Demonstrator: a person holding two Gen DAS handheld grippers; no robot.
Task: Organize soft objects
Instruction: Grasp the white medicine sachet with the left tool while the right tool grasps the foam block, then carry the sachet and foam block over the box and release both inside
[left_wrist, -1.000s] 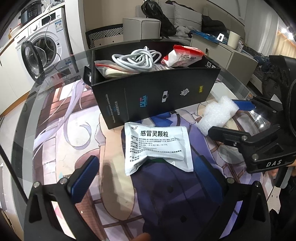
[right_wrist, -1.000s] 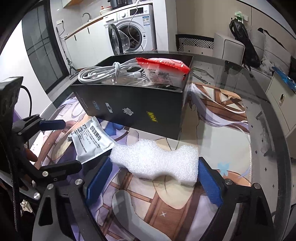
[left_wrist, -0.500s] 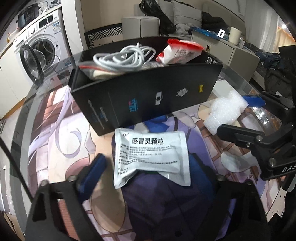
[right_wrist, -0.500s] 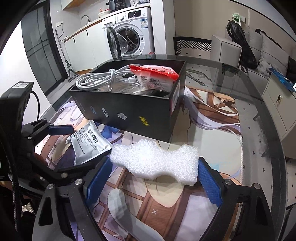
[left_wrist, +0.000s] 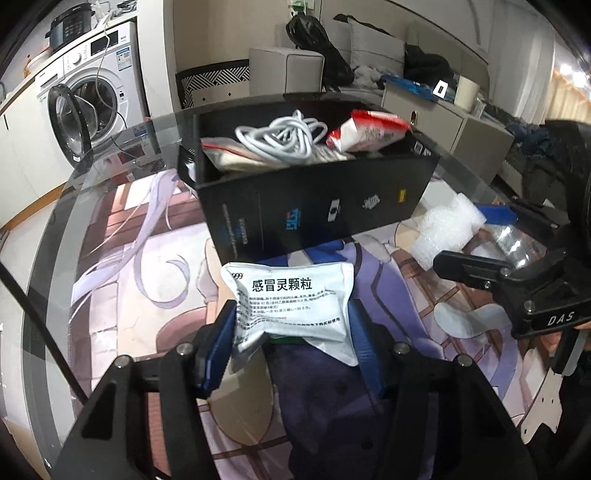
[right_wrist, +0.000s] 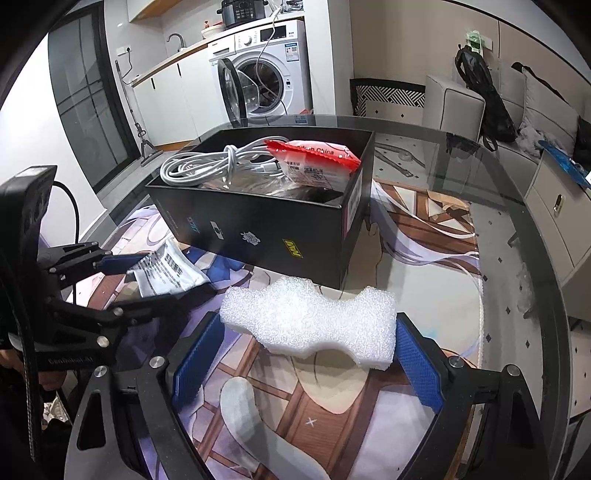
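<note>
My left gripper (left_wrist: 293, 343) is shut on a white medicine sachet (left_wrist: 291, 302) with black print, held in front of the black box (left_wrist: 314, 206). The sachet also shows in the right wrist view (right_wrist: 166, 271). My right gripper (right_wrist: 308, 354) is shut on a white foam block (right_wrist: 310, 321), held just above the mat near the box's front right corner (right_wrist: 343, 254). The box (right_wrist: 258, 218) holds a coiled white cable (right_wrist: 207, 166) and a red and white packet (right_wrist: 314, 162). The foam also shows in the left wrist view (left_wrist: 447, 229).
A glass table (right_wrist: 517, 229) carries a printed anime mat (right_wrist: 424, 229). A washing machine (right_wrist: 266, 74) with its door open stands behind. A padded stool (right_wrist: 454, 107), a sofa and a low cabinet (right_wrist: 557, 210) stand at the right.
My left gripper has closed on the sachet and lifted it off the mat. My right gripper has risen a little with the foam block.
</note>
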